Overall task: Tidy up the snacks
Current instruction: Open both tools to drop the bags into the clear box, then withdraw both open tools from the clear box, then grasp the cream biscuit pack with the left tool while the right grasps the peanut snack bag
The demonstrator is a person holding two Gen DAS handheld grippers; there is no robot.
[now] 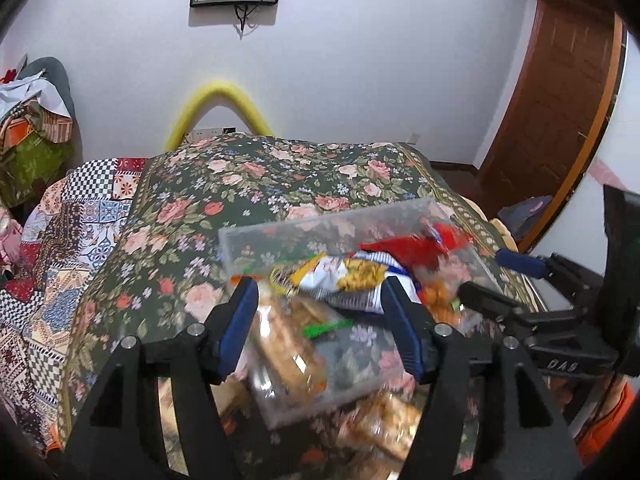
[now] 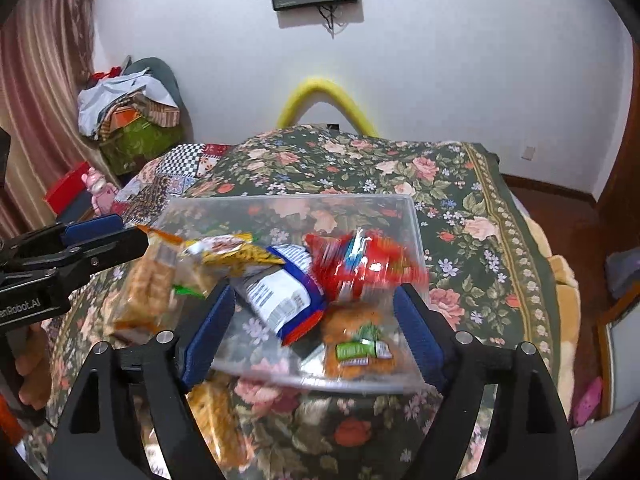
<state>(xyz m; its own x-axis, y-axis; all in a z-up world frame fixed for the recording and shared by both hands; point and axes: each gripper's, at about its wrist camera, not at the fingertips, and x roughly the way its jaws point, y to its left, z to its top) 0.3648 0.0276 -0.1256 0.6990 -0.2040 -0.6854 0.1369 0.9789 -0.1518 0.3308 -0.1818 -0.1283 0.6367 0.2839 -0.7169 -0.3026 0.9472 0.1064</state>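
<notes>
A clear plastic box sits on the floral tablecloth and holds several snack packets: a red packet, a blue and white packet, a yellow packet, an orange snack pack and a biscuit pack at its left side. The box also shows in the left wrist view, with the red packet and the biscuit pack. My right gripper is open over the box's near edge, empty. My left gripper is open above the box, empty.
More snack packs lie on the cloth before the box. The floral cloth covers the table, with a patchwork cloth to the left. A yellow foam arch stands behind. A wooden door is at the right.
</notes>
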